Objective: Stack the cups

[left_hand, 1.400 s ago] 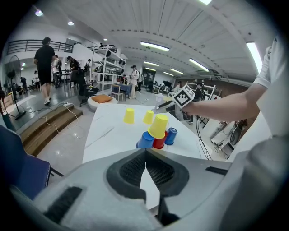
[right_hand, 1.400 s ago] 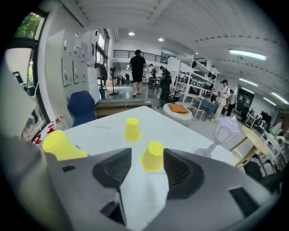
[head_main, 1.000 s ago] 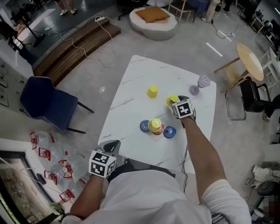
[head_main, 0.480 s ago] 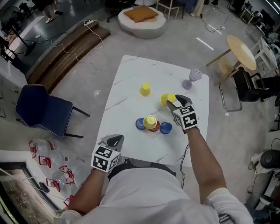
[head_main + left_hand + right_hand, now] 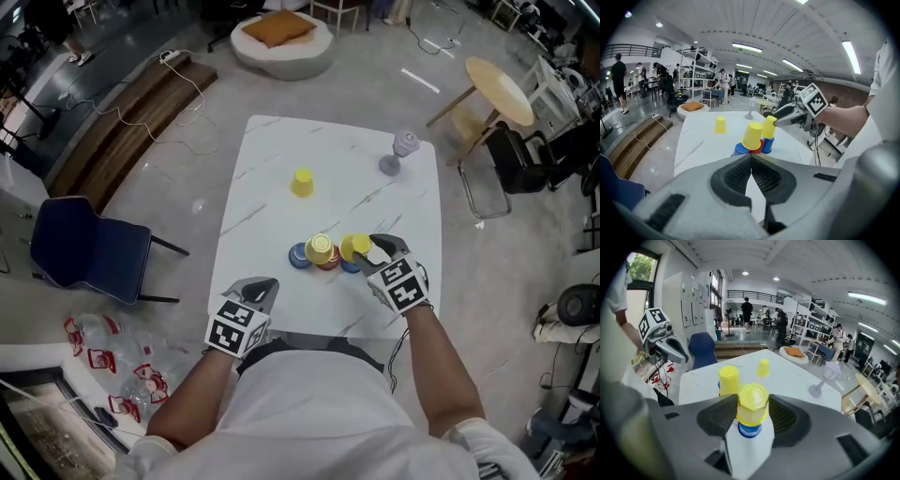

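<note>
Brought nearer, the yellow cup (image 5: 752,404) pinched in the right tongs (image 5: 362,249) now sits over a blue cup (image 5: 749,430); left tongs (image 5: 751,165) pressed together.

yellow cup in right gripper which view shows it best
Right gripper view: the yellow cup sits large between the jaws, above a blue cup. Head view shows it small from above; left gripper view, distant, side-on.
</note>
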`<move>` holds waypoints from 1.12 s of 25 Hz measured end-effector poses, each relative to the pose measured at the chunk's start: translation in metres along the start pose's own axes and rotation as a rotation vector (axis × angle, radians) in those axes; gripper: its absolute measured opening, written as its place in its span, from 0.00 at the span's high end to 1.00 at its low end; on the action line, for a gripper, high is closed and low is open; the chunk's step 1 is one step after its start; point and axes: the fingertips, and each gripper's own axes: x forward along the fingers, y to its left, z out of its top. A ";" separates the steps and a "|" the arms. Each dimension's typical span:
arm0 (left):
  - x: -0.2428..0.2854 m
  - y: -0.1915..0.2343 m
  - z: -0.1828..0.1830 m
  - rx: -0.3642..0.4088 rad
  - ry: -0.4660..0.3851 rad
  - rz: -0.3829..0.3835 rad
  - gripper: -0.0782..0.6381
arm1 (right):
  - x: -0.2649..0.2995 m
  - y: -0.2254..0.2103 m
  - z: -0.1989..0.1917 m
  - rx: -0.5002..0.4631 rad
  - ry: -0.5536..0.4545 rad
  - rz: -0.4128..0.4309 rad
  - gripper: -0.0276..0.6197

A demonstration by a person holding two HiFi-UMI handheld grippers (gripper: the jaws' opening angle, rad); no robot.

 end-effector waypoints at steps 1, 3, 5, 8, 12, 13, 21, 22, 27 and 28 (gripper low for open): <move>0.000 -0.002 0.000 0.005 0.002 -0.006 0.88 | 0.002 0.003 -0.004 0.002 0.008 -0.001 0.63; -0.001 -0.003 -0.001 0.011 0.002 -0.013 0.88 | 0.006 0.007 -0.010 0.006 0.019 -0.004 0.63; -0.001 -0.004 -0.002 0.014 0.001 -0.016 0.88 | 0.008 0.011 -0.012 0.008 0.022 -0.006 0.63; -0.001 -0.003 -0.003 0.014 0.004 -0.014 0.88 | 0.008 0.012 -0.011 0.006 0.015 -0.007 0.63; 0.000 -0.003 -0.004 0.007 0.006 -0.012 0.88 | 0.011 0.017 -0.012 0.003 0.034 0.009 0.56; 0.000 -0.004 -0.004 0.005 0.006 -0.012 0.88 | 0.009 0.018 -0.011 -0.002 0.033 0.010 0.55; 0.002 -0.003 -0.001 -0.022 0.003 0.022 0.88 | -0.030 -0.043 0.033 0.174 -0.238 -0.016 0.67; 0.002 -0.003 0.000 -0.026 0.001 0.030 0.88 | -0.026 -0.055 0.033 0.173 -0.234 -0.029 0.69; 0.001 -0.003 0.002 -0.055 -0.002 0.081 0.88 | 0.030 -0.090 0.023 0.047 -0.134 -0.016 0.73; 0.000 -0.003 0.002 -0.064 -0.001 0.094 0.88 | 0.044 -0.091 0.024 0.007 -0.115 0.003 0.74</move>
